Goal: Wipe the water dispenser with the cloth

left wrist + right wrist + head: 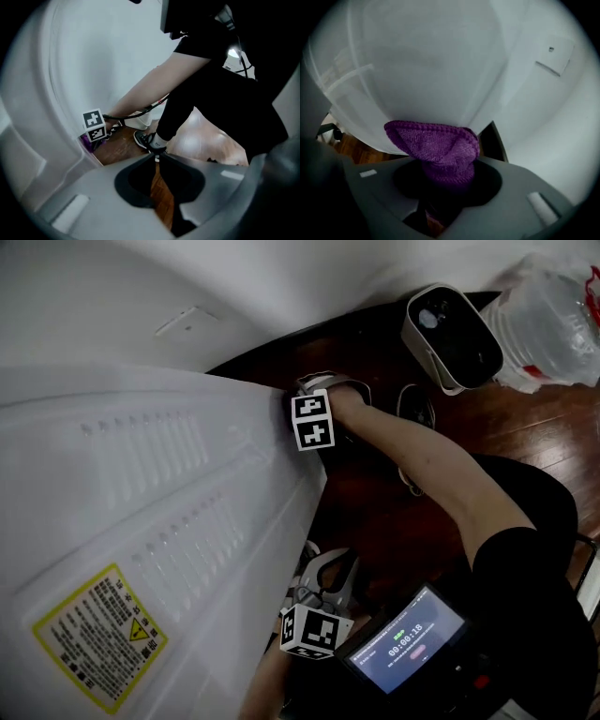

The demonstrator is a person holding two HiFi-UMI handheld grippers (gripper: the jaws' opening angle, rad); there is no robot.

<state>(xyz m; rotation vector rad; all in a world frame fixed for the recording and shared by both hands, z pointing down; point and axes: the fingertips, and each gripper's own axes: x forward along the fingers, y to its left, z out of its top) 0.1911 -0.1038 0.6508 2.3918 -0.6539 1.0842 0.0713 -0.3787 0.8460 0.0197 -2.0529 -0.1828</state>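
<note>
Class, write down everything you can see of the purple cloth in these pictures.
The purple cloth looks like a soft knit with a ribbed hem along its top edge. It is bunched: its lower part is pinched between the jaws of the right gripper, and the rest fans out upward into a wedge. Its top edge appears to lie against the white side of the water dispenser, low down near the wooden floor.

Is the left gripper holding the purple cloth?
No, the cloth is clamped in the right gripper; the left gripper is shut and empty.
</note>
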